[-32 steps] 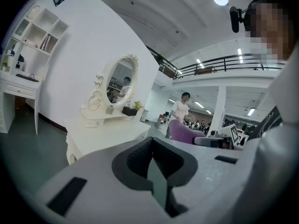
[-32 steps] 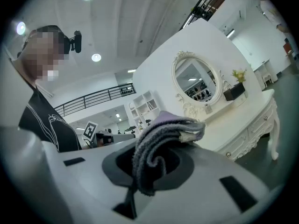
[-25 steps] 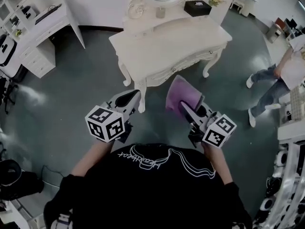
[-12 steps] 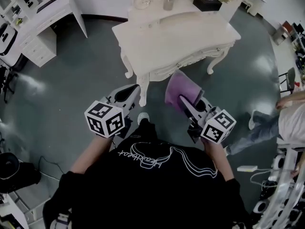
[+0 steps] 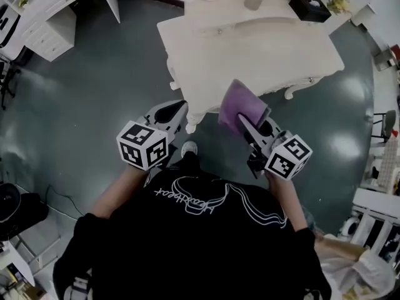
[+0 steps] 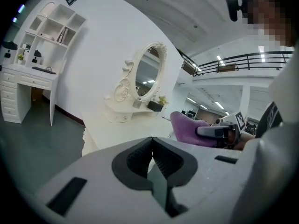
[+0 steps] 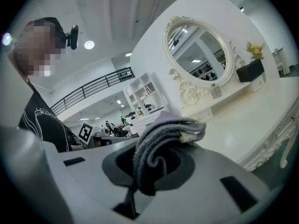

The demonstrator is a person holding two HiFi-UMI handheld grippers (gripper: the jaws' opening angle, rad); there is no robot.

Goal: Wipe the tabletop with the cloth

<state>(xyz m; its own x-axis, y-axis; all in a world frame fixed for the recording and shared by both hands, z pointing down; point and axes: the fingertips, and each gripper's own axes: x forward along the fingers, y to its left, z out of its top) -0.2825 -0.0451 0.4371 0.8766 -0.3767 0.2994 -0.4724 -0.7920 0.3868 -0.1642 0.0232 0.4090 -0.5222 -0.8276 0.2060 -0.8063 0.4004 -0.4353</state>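
The right gripper (image 5: 245, 122) had its jaws pinched on the purple cloth (image 5: 240, 104), held at the near edge of the table (image 5: 262, 55); the left gripper (image 5: 176, 110) was closed, empty; I'd lay the cloth flat before sweeping.

An oval mirror (image 7: 198, 43) stands beside a black box (image 7: 250, 71).

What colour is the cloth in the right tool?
The cloth is purple, clearest in the head view.
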